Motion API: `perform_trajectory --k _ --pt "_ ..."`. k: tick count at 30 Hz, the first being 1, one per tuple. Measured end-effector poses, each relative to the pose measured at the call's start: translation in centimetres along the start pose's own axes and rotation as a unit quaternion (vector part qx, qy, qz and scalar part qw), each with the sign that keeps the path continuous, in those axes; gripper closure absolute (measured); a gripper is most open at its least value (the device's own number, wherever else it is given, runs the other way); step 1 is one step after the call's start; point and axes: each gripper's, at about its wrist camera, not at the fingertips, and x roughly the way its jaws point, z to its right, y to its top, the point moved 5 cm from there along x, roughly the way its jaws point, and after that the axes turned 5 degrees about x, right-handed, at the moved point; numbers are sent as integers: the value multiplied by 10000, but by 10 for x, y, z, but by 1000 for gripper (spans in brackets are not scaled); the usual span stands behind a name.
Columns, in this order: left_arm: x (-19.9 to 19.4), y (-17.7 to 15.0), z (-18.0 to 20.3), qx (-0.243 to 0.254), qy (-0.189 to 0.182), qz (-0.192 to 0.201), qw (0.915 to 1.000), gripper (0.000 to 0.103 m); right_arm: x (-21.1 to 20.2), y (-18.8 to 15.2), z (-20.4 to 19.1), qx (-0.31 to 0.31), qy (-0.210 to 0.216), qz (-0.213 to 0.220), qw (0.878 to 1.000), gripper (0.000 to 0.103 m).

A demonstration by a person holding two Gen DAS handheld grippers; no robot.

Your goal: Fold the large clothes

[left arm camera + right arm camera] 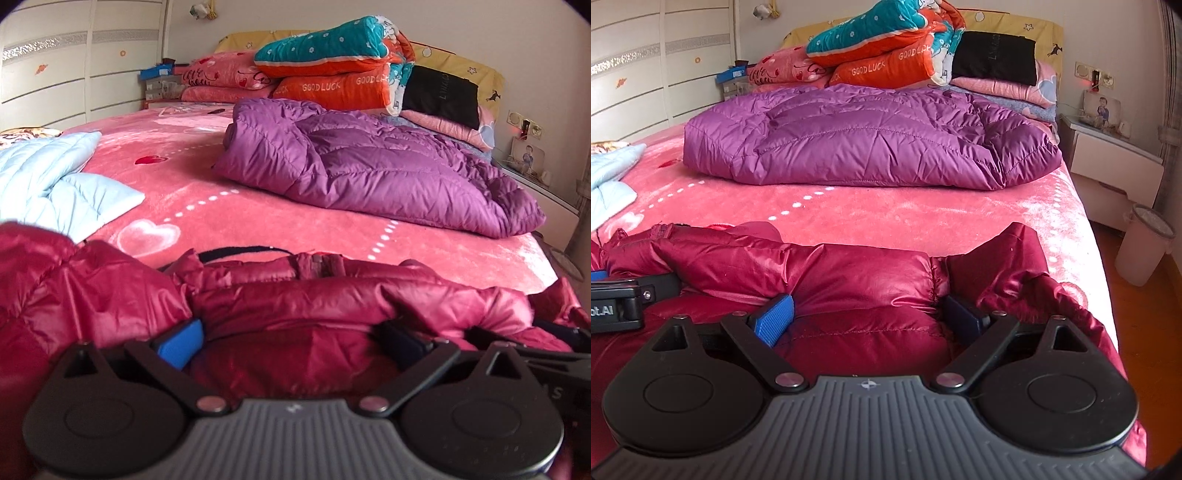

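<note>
Two grippers sit low on one glossy crimson quilted down jacket (295, 306) at the near edge of the pink heart-print plush bed cover (207, 192), so the step in hand looks like the end of a fold, fabric laid down and let go.

Left wrist view: left gripper (291, 341) has jaws spread wide, blue ribbed pad (181, 343) at the left, dark pad at the right, a puffy ridge of jacket bulging between them but not pinched. Zip and a black collar loop (240, 252) show just beyond that ridge. A loose jacket part rises at the far left. Only this view shows most of the pale blue quilted garment (55, 177), spread flat at the left. The right gripper shows as black parts at the right edge.

Right wrist view: right gripper (871, 317) also stands wide, pads sunk in fabric either side of a padded panel, no clamp visible. Only here: the jacket's right-hand flap (1015, 266) standing up near the bed edge, the white plastic bin (1145, 247) on the floor, and the folded purple quilted down jacket (864, 136) seen full width.

Next move, my guess: lift clear, regrip the upright flap and the left part, and fold inward. Slippery shell, so a deep bite is needed.
</note>
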Motion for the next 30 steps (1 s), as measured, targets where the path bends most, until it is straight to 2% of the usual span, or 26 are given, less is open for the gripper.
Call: perform_trajectory --k 2,4,8,12,15,19,26,30 --pt "-20 4 -4 26 -38 12 10000 4 -3 2 4 106 144 -27 9998 0" --pt "-45 9 -12 89 38 196 9998 4 -10 7 9 245 296 -137 9992 0" --pt "-88 13 -43 251 707 330 9966 3 -49 14 10 447 337 71 9984 0" --pt "-111 -3 -86 32 1540 81 9880 3 -81 4 -13 326 396 151 9986 0" --pt "-118 -20 -110 -325 1715 -79 9846 2 -88 -7 -34 -124 310 171 9993 0" --pt "-115 -37 -120 -532 1621 -30 9853 0 -76 -20 -42 -448 94 70 9989 0" --pt "-106 -41 -128 -744 1185 -15 9902 0 -68 -31 -40 -525 126 204 9983 0" --pt "-120 -29 -136 -895 588 -33 9943 1 -70 -33 -34 -346 303 177 9988 0"
